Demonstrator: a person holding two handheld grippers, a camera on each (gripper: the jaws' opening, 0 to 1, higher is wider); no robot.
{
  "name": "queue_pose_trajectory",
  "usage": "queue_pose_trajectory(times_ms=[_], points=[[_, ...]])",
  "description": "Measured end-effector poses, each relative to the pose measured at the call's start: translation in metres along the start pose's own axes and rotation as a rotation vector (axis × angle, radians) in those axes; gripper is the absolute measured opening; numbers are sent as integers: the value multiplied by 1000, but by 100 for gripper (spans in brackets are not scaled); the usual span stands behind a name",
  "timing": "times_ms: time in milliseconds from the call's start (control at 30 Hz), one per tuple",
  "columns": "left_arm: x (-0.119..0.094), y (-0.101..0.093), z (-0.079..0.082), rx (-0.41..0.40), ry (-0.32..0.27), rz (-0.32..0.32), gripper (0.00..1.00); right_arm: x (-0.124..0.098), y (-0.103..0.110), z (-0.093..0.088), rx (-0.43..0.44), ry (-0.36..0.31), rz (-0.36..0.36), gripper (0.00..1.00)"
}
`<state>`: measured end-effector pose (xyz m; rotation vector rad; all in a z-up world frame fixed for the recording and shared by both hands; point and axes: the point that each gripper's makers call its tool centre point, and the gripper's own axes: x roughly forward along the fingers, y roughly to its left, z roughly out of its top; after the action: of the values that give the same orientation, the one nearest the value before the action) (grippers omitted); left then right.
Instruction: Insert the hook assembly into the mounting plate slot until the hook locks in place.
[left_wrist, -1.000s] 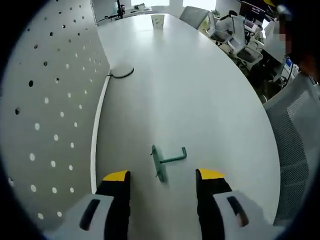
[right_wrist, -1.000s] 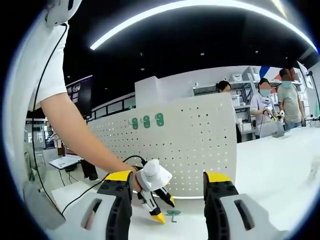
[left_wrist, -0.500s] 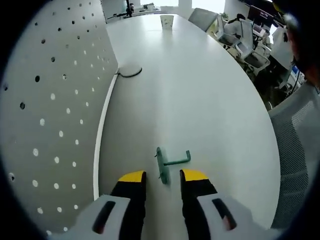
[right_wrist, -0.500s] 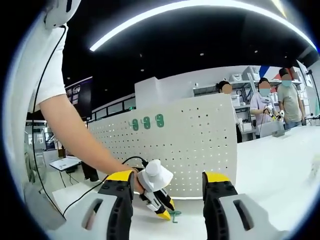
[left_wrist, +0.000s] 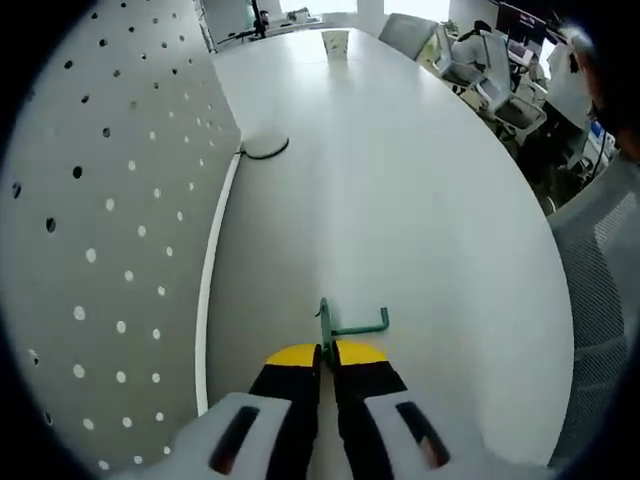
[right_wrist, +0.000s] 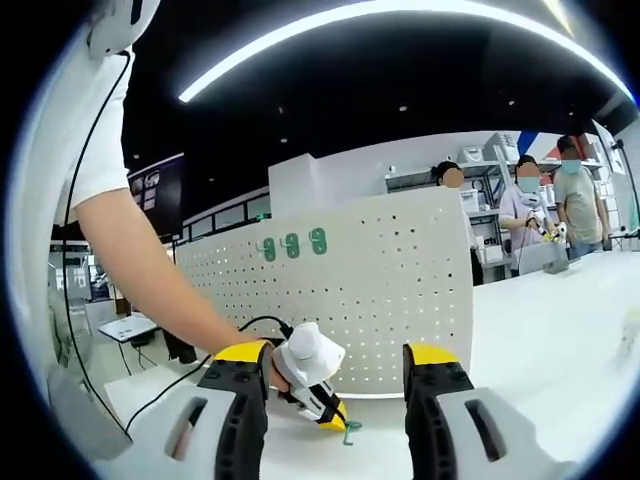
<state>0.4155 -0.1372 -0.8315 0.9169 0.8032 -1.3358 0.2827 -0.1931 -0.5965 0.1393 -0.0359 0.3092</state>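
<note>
Left gripper (left_wrist: 327, 352): jaws now drawn together on the flat base of the green hook (left_wrist: 345, 326); a second ago spread wide either side of it, half a second ago half-closed. Pinching the hook's plate end, yellow tips nearly meeting. Hook lying on the white bench (left_wrist: 400, 200), near the foot of the pegboard (left_wrist: 100, 220), bent arm pointing away to the right of the view. Cannot tell whether lifted yet; appears to rest on the surface.

From the right gripper view: left gripper (right_wrist: 334, 419) low on the bench, tips down at the hook (right_wrist: 349, 430), in front of the pegboard (right_wrist: 380, 290). Three green hooks (right_wrist: 292, 243) already hanging along the board's top edge. Right gripper (right_wrist: 335, 365): jaws spread wide, holding nothing, hanging back and watching, no change across the second.

Meaning for the task: grasp apparently made, pick-up stage reached. Nothing inserted yet; hook well short of any hole. Next likely: lift, turn the base toward the board, seat it in a hole until locked. Risk: thin plate slipping or twisting in so narrow a pinch.

Cable (left_wrist: 262, 152) lying further along the board's foot, clear of the work.
</note>
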Motion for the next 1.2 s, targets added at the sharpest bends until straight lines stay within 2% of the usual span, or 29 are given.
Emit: queue_pose_trajectory(times_ms=[500, 933, 1200], points=[[0, 2, -1, -20, -1, 11, 3, -1, 0, 1, -1, -3, -4, 51], [-6, 8, 2, -102, -86, 32, 2, -1, -2, 0, 5, 0, -5, 51], [-18, 8, 19, -127, -171, 33, 2, 0, 0, 1, 15, -1, 3, 51]])
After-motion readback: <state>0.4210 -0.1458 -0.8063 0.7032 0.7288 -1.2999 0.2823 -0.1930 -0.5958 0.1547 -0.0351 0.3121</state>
